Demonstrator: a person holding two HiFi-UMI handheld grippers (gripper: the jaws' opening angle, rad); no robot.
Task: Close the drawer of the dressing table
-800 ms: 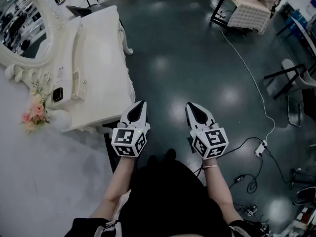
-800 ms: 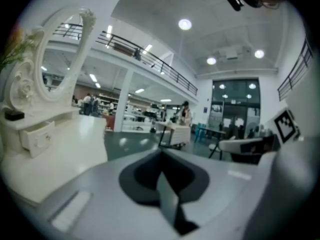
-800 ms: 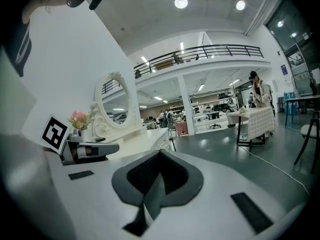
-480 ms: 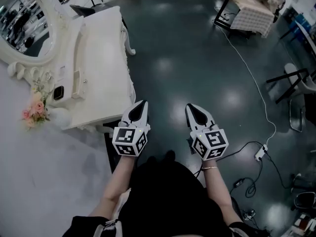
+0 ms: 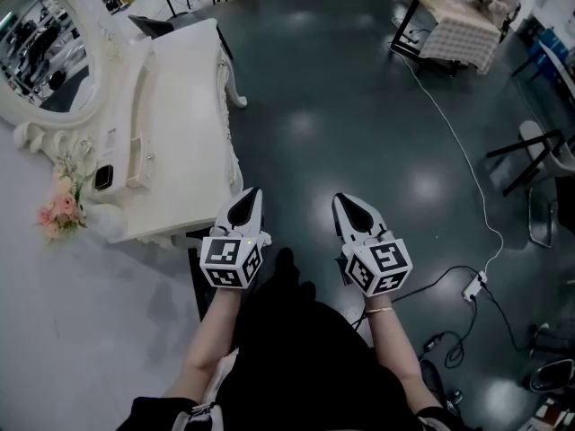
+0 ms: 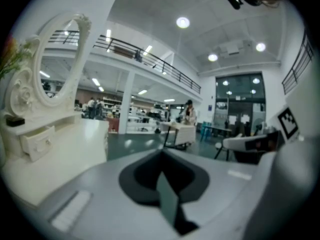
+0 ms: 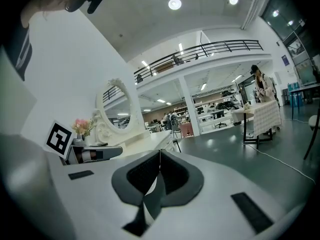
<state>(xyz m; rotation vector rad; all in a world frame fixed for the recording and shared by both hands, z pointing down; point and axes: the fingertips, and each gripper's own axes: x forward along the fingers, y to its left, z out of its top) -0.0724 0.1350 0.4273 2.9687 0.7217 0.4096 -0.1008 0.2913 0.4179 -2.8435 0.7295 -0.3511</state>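
Observation:
The white dressing table (image 5: 184, 106) stands at the left of the head view, with an oval mirror (image 5: 40, 48) along its far side. A small drawer (image 5: 137, 146) with a knob sits in the raised shelf under the mirror. In the left gripper view this drawer (image 6: 37, 143) seems to stick out a little. My left gripper (image 5: 246, 197) hovers off the table's near corner, shut and empty. My right gripper (image 5: 344, 203) hangs over the dark floor beside it, also shut and empty. Both stand well apart from the drawer.
Pink flowers (image 5: 58, 206) and a small dark item (image 5: 102, 177) sit on the table's near end. A cable (image 5: 467, 178) runs across the glossy floor (image 5: 359, 115) to a power strip (image 5: 473, 285). A cloth-covered table (image 5: 454, 16) stands far right, with chairs (image 5: 539, 151) at the edge.
Both grippers have stayed shut and side by side, drifting only slightly toward the left of the picture. The head view has shifted a little, so the table sits slightly higher.

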